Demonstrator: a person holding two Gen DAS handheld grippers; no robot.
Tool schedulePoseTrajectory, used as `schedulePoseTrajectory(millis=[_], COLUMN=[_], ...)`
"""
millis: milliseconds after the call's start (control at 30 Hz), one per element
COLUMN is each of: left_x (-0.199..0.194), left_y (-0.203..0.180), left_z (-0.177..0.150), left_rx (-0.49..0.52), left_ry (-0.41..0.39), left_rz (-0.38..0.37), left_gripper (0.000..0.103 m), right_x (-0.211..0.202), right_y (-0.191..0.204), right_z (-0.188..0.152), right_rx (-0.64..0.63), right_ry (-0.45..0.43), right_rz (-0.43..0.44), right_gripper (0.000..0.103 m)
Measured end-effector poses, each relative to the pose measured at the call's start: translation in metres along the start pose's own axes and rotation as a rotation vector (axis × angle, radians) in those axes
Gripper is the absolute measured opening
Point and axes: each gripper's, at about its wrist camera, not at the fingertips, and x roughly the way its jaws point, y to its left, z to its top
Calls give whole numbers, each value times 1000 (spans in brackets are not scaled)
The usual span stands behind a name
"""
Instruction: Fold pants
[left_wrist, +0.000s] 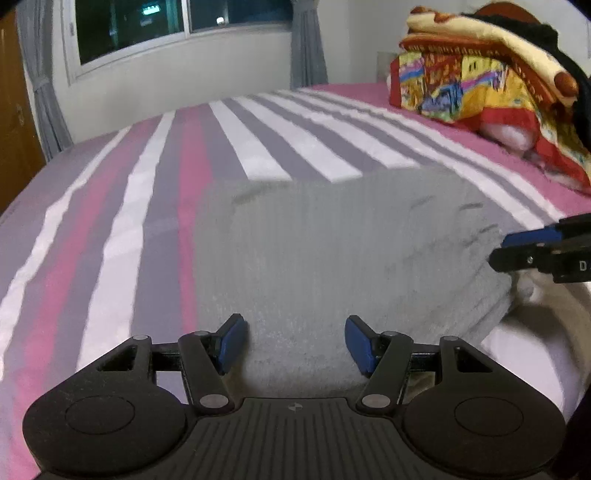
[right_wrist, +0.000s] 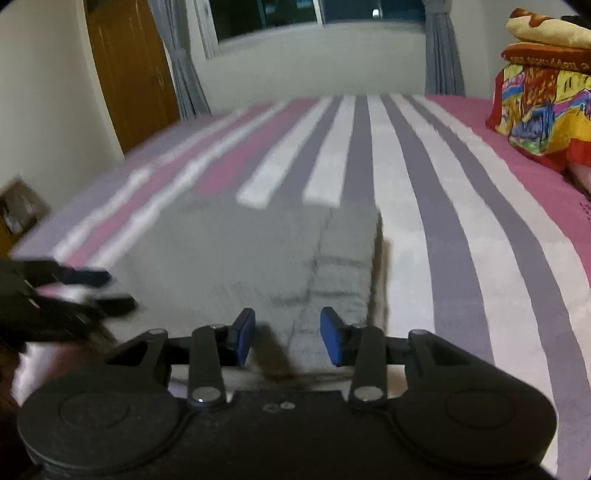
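One folded grey pants (left_wrist: 314, 251) lies on the striped bed (left_wrist: 110, 229), bare bedding beyond its far edge, both grippers' jaws, left gripper (left_wrist: 295, 341) and right gripper (right_wrist: 288, 336), parted and empty over its near edge

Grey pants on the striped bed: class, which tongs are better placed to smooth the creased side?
Probably right: the right tongs hang open over the pants' creased edge.

My two wrist cameras look down close over the pants (left_wrist: 332, 251), bed (left_wrist: 147, 184) and window (left_wrist: 147, 29) toward twelve o'clock.

Both grippers – left gripper (left_wrist: 295, 341), right gripper (right_wrist: 287, 338) – matte black w/ blue-padded fingers (left_wrist: 233, 343), silver pivot screws.
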Motion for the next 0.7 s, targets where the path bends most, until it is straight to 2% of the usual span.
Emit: schedulePoseTrajectory(millis=[100,167,233,300,333,433,533,600,633,700], left_x=[-13,-30,-39,-27,-21,-23,-34,-29,-23,-10], left_y=[0,2,4,8,10,26,37,43,45,51], left_z=[2,4,-1,-15,-22,-25,-23,-25,-26,-30], left_rx=[-22,-23,-23,-32,-45,-141,-156,-138,-135,-161], left_ry=[-35,-88,-96,-36,-21,-28,-83,-74,-49,-16], left_rz=[13,8,24,17,2,-36,-32,-3,6,-26], left_gripper=[61,61,61,61,68,71,71,71,71,71], right_x=[-4,-19,-27,-16,-4,-1,-22,-28,-23,4], right_y=[6,11,14,11,8,12,14,11,7,-3], right_z=[6,10,7,1,-4,-5,4,5,6,2], right_rx=[-12,-30,-61,-63,-61,-69,-44,-33,-23,4], right_ry=[-6,-62,-94,-36,8,17,-62,-114,-102,17], right_rz=[-15,12,14,-7,-16,-32,-5,-14,-26,-55], right_gripper=[39,40,42,43,44,45,45,46,46,47])
